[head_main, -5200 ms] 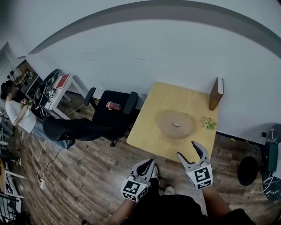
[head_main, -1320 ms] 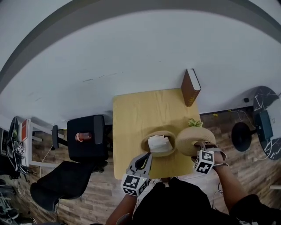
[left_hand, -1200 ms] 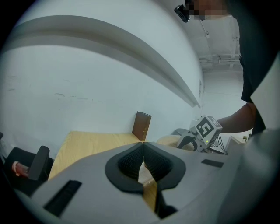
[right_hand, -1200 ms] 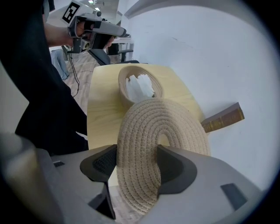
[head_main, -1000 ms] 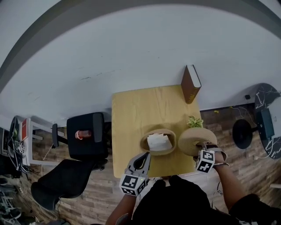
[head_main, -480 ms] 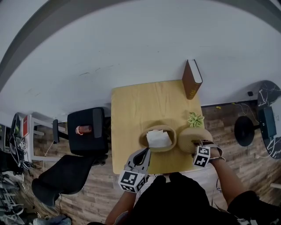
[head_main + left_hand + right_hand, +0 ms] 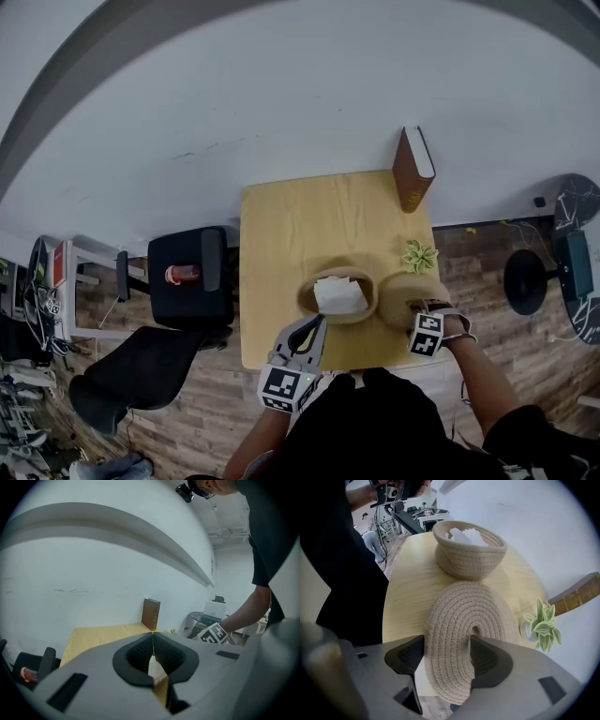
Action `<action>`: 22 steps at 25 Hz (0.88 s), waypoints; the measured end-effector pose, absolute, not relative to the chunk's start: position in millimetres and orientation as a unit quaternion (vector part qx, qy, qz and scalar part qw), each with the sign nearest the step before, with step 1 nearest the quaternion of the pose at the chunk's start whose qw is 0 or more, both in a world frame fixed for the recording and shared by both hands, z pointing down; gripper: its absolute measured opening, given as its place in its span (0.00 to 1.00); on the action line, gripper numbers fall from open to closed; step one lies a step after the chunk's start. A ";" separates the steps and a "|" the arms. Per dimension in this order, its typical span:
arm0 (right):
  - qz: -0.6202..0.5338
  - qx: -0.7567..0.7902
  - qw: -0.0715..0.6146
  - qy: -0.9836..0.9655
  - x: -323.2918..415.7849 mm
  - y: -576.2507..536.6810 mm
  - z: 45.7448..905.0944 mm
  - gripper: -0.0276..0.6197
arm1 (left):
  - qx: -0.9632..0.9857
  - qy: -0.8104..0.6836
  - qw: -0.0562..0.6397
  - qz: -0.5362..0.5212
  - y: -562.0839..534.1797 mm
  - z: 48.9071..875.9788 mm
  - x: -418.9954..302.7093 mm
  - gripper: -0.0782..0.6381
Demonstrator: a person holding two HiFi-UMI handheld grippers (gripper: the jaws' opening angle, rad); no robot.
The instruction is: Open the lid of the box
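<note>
- Lid [image 7: 403, 292], a round woven piece, is off the box [image 7: 306, 296] and lies on the yellow surface [image 7: 300, 225] just to the right of it.
- We see the lid's near part rise between the pads of the right tool [image 7: 446, 654], and its near edge reaches past the front edge of the surface.
- We hold the right tool pointing straight down over that edge. Its jaws have just been opening a little, yet both pads lie against the weave, so the lid is gripped at a wide setting.
- We see the box as an open woven bowl near the front of the surface, with something white [image 7: 339, 296] inside it.
- Our left tool [image 7: 153, 639] hangs just in front of the box with its jaws closed tip to tip and nothing between them.
- A small green plant [image 7: 419, 255] stands just behind the lid.
- A brown book [image 7: 412, 169] stands at the far right corner against the wall.
- A black chair [image 7: 187, 277] stands to the left of the surface.
</note>
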State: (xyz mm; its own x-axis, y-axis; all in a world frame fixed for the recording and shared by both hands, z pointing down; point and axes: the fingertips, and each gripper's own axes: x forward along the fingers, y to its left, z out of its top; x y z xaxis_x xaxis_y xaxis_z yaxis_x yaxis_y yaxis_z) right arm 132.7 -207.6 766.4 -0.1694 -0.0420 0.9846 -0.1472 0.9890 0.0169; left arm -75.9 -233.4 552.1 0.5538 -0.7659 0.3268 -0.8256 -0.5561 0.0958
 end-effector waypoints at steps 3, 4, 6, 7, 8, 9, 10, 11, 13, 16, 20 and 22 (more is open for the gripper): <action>0.043 0.074 0.629 -0.772 128.9 -208.0 753.1 0.60 | 0.881 -0.445 0.109 0.119 -232.1 545.3 -67.8 0.14; 0.038 0.080 0.627 -0.774 128.1 -208.9 744.9 0.61 | 0.883 -0.442 0.107 0.118 -232.1 543.1 -66.3 0.13; 0.013 0.096 0.621 -0.778 125.3 -213.3 723.8 0.61 | 0.884 -0.441 0.108 0.114 -232.2 541.1 -66.1 0.13; -0.001 0.108 0.612 -0.784 121.4 -216.8 709.8 0.61 | 0.884 -0.441 0.110 0.112 -232.4 540.2 -66.3 0.13; -0.011 0.124 0.596 -0.793 115.5 -221.3 693.5 0.61 | 0.884 -0.442 0.110 0.109 -232.6 539.0 -66.1 0.14; -0.019 0.143 0.576 -0.805 108.3 -226.7 675.6 0.60 | 0.884 -0.442 0.109 0.106 -233.2 537.5 -65.7 0.14; -0.029 0.163 0.555 -0.815 100.9 -233.0 657.1 0.58 | 0.884 -0.443 0.108 0.104 -234.2 535.6 -65.3 0.13; -0.039 0.184 0.534 -0.825 93.6 -239.9 639.0 0.55 | 0.884 -0.444 0.104 0.103 -235.6 533.6 -65.1 0.13; -0.050 0.230 0.486 -0.842 79.1 -253.4 605.1 0.50 | 0.885 -0.444 0.094 0.102 -238.1 528.4 -63.5 0.14; -0.037 0.305 0.401 -0.863 62.1 -271.4 561.7 0.39 | 0.889 -0.441 0.080 0.098 -241.8 520.2 -60.3 0.14; -0.008 0.348 0.310 -0.885 48.3 -278.3 525.7 0.32 | 0.890 -0.440 0.067 0.096 -243.6 511.0 -61.0 0.14; -0.004 0.350 0.272 -0.897 39.5 -275.9 514.2 0.28 | 0.889 -0.443 0.064 0.098 -242.9 508.8 -65.1 0.14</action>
State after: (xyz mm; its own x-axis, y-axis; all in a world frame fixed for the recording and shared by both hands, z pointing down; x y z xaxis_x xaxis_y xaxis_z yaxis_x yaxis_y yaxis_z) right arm 39.5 -275.9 514.2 -0.6076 -0.6290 0.4850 -0.6250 0.7554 0.1968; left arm -65.1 -242.9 508.8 0.5884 -0.7748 0.2311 -0.7999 -0.5996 0.0264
